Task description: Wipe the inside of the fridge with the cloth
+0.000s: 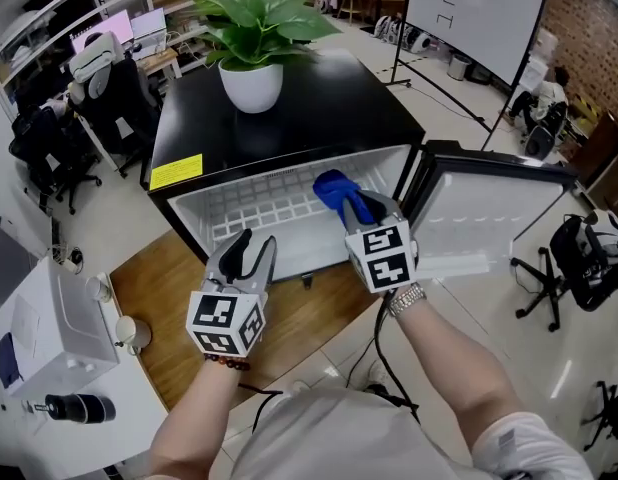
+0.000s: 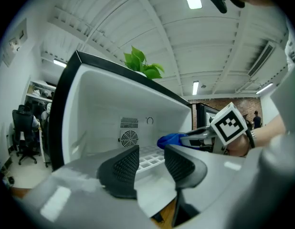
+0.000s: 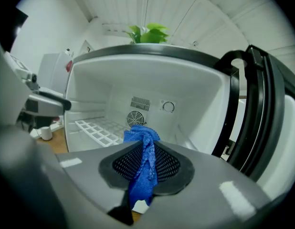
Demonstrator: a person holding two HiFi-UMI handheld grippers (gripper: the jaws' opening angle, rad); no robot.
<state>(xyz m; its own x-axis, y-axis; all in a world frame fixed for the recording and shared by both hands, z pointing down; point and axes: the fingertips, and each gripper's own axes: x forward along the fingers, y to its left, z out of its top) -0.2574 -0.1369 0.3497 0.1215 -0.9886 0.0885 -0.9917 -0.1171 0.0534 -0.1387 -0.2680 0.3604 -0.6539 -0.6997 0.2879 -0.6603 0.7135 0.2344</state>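
Observation:
A small black fridge point(image 1: 279, 118) stands open, its white inside point(image 1: 289, 213) bare apart from a white wire shelf point(image 1: 264, 208). My right gripper point(image 1: 361, 208) is shut on a blue cloth point(image 1: 339, 192) and holds it at the mouth of the fridge, right of centre. In the right gripper view the blue cloth point(image 3: 143, 163) hangs bunched between the pads, with the fridge's rear fan point(image 3: 136, 118) beyond. My left gripper point(image 1: 253, 250) hovers open and empty before the fridge's lower left edge. The left gripper view shows the open left gripper point(image 2: 151, 168) and the blue cloth point(image 2: 171, 140) to its right.
The fridge door point(image 1: 489, 218) swings open to the right. A potted plant point(image 1: 251, 43) stands on the fridge top. A white counter point(image 1: 59, 358) with a cup point(image 1: 126, 330) lies at the left. Office chairs point(image 1: 49, 148) and a whiteboard point(image 1: 474, 13) stand further back.

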